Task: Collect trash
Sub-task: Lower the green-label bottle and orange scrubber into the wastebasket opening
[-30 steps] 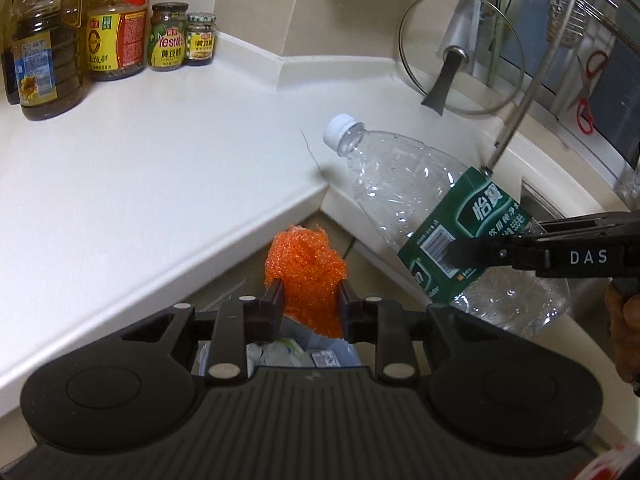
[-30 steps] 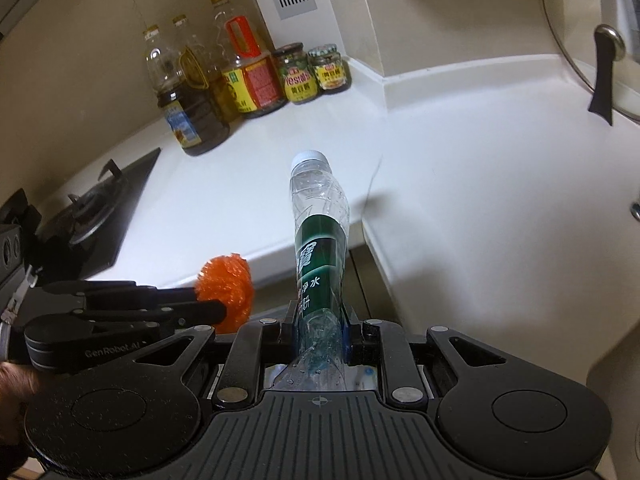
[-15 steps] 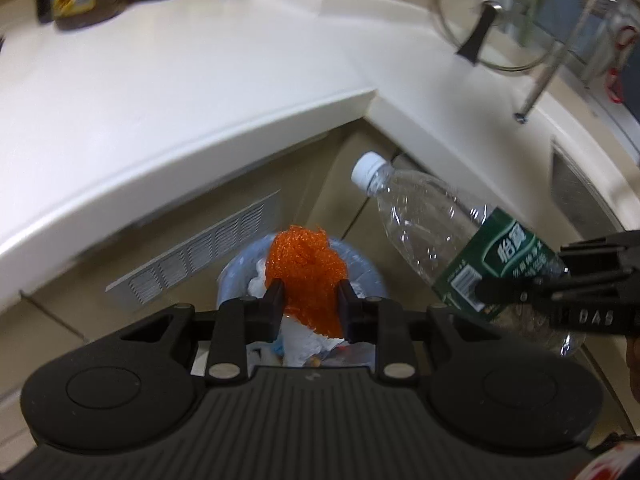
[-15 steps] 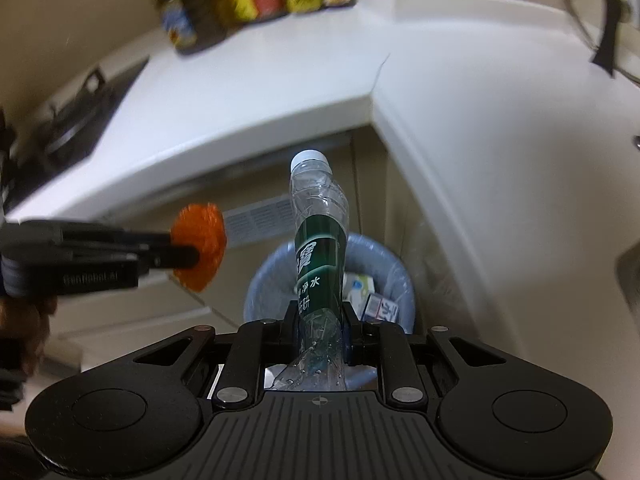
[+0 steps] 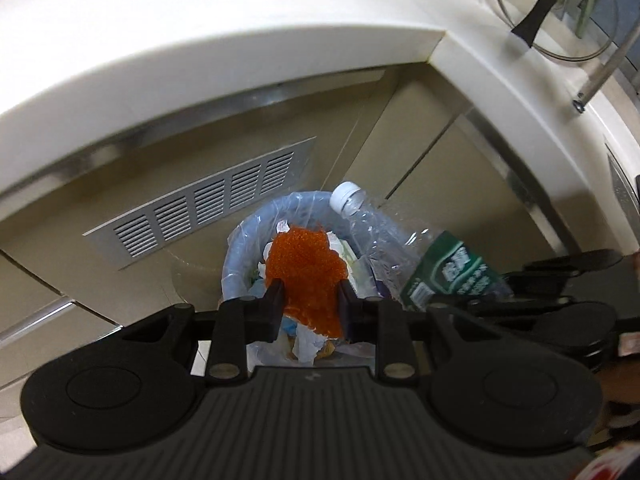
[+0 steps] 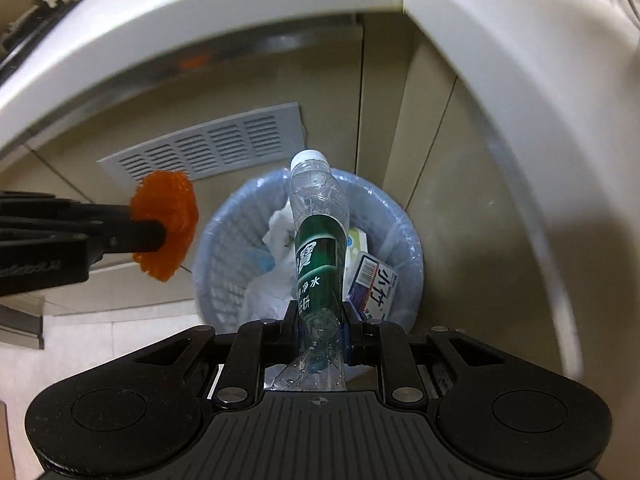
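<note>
Left tongs (image 5: 310, 306) clamped on the orange mesh scrubber (image 5: 308, 268), right tongs (image 6: 320, 322) pinching the crushed water bottle (image 6: 318, 240), both hung above the lined trash basket (image 6: 412, 248) just ahead so they'd drop straight in.

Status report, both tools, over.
Left tool shut on orange mesh. Right tool shut on bottle. Both above trash bin, unobstructed.

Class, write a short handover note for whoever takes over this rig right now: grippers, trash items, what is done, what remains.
Left gripper: shut on the orange mesh scrubber, over the bin.
Right gripper: shut on the plastic water bottle, cap pointing away, over the bin.
Done: both items carried to the lined bin, which already holds tissues and a small carton.
Left: release both into the bin.
</note>
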`<state>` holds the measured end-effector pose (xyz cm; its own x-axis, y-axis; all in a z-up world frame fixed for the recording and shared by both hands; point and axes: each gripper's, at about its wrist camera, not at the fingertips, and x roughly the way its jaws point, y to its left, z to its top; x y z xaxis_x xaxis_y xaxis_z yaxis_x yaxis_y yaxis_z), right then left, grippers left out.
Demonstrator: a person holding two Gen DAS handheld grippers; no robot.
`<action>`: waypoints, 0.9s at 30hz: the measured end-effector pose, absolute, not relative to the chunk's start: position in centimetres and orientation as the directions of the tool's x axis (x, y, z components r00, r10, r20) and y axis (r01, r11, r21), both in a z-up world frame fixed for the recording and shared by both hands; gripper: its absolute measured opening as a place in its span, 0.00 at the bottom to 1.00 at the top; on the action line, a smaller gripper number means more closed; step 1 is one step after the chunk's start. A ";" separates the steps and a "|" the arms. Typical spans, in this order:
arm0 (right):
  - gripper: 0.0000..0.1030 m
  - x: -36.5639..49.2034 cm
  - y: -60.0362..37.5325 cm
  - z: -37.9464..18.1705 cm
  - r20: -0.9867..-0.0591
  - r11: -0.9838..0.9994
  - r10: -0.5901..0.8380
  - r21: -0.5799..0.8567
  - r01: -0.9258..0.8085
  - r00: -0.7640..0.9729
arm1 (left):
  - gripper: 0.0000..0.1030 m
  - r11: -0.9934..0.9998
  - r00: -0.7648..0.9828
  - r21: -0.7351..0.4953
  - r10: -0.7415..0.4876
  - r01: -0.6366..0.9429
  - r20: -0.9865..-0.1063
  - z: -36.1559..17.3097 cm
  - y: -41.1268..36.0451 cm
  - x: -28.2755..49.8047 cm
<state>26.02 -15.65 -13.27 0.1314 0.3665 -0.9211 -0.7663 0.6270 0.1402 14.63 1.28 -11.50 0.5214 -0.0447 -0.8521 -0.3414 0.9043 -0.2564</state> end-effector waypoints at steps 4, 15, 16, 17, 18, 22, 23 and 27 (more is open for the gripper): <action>0.19 27.3 -14.2 -15.6 -0.936 0.645 0.336 0.144 -0.751 0.109 | 0.24 0.896 0.506 -0.266 -0.055 -0.356 -0.861 -13.2 2.0 15.3; 0.19 30.3 -12.2 -20.3 -0.944 0.708 0.327 0.216 -0.673 0.041 | 0.24 0.887 0.481 -0.265 -0.056 -0.377 -0.875 -15.8 2.8 17.0; 0.19 30.3 -12.2 -20.8 -0.942 0.712 0.333 0.230 -0.664 0.031 | 0.24 0.887 0.480 -0.266 -0.057 -0.379 -0.876 -15.9 2.9 17.0; 0.19 30.5 -12.3 -21.3 -0.939 0.718 0.342 0.251 -0.649 0.015 | 0.24 0.886 0.479 -0.267 -0.059 -0.379 -0.876 -16.1 2.9 17.1; 0.19 30.5 -12.2 -21.8 -0.940 0.721 0.340 0.256 -0.644 0.007 | 0.24 0.886 0.478 -0.269 -0.061 -0.379 -0.876 -16.2 2.9 17.1; 0.19 30.1 -12.7 -22.5 -0.937 0.713 0.350 0.275 -0.645 -0.013 | 0.24 0.888 0.473 -0.271 -0.070 -0.372 -0.878 -16.7 2.7 17.5; 0.19 30.1 -12.9 -22.6 -0.935 0.715 0.353 0.282 -0.640 -0.017 | 0.24 0.887 0.472 -0.272 -0.072 -0.372 -0.879 -16.8 2.6 17.6; 0.19 30.4 -13.3 -22.9 -0.932 0.715 0.361 0.294 -0.634 -0.026 | 0.24 0.889 0.467 -0.273 -0.077 -0.368 -0.881 -17.3 2.4 17.9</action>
